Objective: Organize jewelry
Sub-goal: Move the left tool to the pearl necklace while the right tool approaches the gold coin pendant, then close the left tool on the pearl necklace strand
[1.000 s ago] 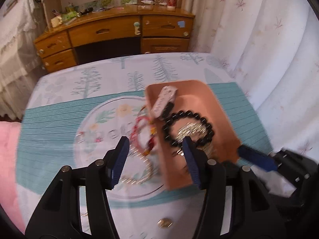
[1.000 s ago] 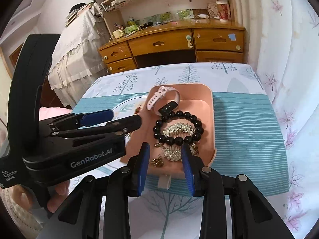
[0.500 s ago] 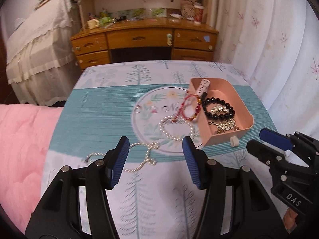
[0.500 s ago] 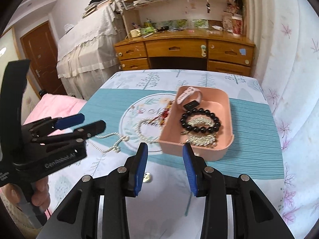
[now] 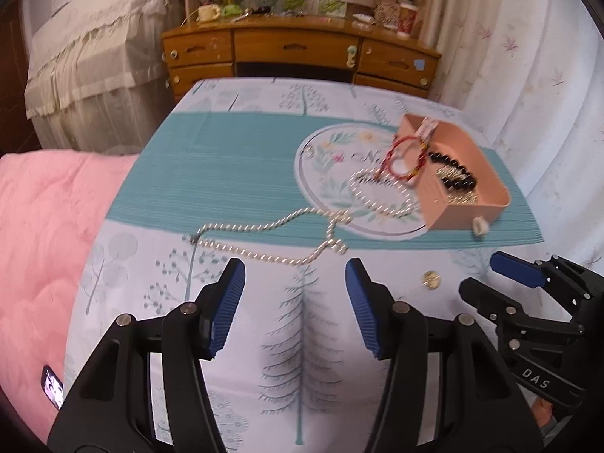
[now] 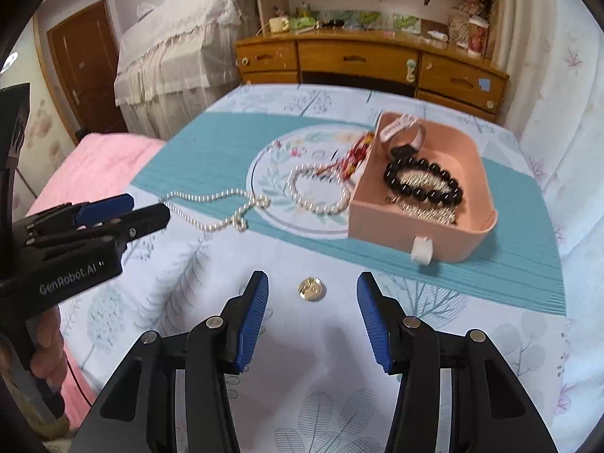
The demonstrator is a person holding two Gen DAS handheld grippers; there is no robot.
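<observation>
- Jewelry is lying half sorted: some pieces are sitting in the pink tray (image 6: 415,238), others are resting loose on the bed cover (image 6: 211,139).
- Right gripper (image 6: 312,319) is hovering with its jaws spread wide and gripping nothing; a small gold coin-like piece (image 6: 310,288) is lying straight ahead between the two blue pads (image 6: 252,321), close to the near edge of the cover.
- Left gripper (image 5: 292,305) is likewise released and empty (jaws well apart), pointing at the long pearl necklace (image 5: 279,241) just beyond its tips.
- That necklace is running mostly left to right across the left gripper's line of sight, so its long axis is lying crosswise to the fingers, which probably suits a pinch on the strand.
- Farther out, a pearl bracelet (image 6: 317,190) and a red cord bracelet (image 6: 353,156) are lying against the tray's left wall.
- Inside the tray, a black bead bracelet (image 6: 422,181), a gold chain piece (image 6: 430,215) and a pink watch (image 6: 404,132) are already sitting.
- Judging by closeness, the right gripper is nearer the gold piece, the left nearer the necklace.
</observation>
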